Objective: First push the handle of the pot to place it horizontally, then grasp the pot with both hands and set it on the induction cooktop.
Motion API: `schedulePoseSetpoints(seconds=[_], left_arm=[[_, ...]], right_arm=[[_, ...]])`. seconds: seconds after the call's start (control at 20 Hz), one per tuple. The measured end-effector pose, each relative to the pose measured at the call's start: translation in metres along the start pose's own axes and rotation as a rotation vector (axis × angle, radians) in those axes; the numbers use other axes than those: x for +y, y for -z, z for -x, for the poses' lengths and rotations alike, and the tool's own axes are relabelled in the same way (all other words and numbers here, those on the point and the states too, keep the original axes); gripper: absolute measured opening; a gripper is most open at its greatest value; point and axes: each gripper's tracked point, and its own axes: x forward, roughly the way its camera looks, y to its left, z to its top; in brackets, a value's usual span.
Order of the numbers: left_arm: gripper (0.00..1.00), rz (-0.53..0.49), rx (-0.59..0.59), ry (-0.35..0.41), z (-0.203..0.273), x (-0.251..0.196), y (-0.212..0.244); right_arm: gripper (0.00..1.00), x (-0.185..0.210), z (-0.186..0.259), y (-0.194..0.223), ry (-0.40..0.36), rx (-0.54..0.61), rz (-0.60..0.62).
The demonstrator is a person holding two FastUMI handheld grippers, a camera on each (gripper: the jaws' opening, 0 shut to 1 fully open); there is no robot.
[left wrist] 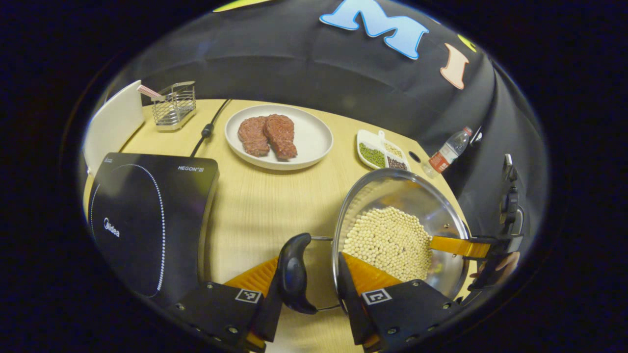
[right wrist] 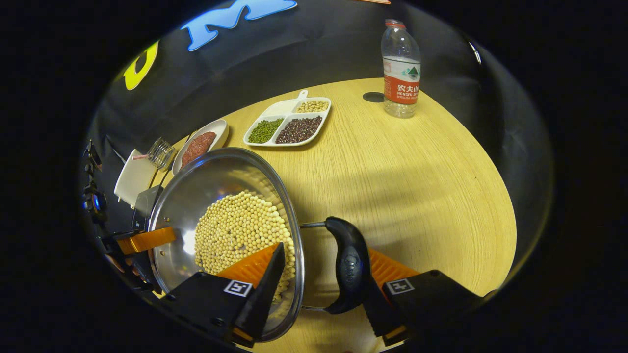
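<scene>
Gleaming steel pot [left wrist: 400, 235] | pale beans inside | dark side handles [left wrist: 294, 272]

Steel pot [left wrist: 400, 230] of pale beans, handles horizontal, beside black induction cooktop [left wrist: 147, 220].

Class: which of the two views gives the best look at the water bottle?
The right gripper view: the water bottle stands upright on the table, large, whole from cap to base. In the left gripper view the water bottle appears small and tilted near the picture's edge.
</scene>
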Motion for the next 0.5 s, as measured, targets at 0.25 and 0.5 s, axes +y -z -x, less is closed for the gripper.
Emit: schedulePoseSetpoints(seconds=[0.25,0.5], left_arm=[[0.58,0.035,0.003,0.047,-0.0066,-0.0008,0.0019],[0.51,0.135,0.002,0.058,-0.0052,-0.0008,0.0041]], right_arm=[[0.71,-0.0056,-0.0007,-0.0042,-0.015,-0.002,-0.063],[0.53,-0.0065,-0.0016,0.0005,-0.026,0.01,-0.093]])
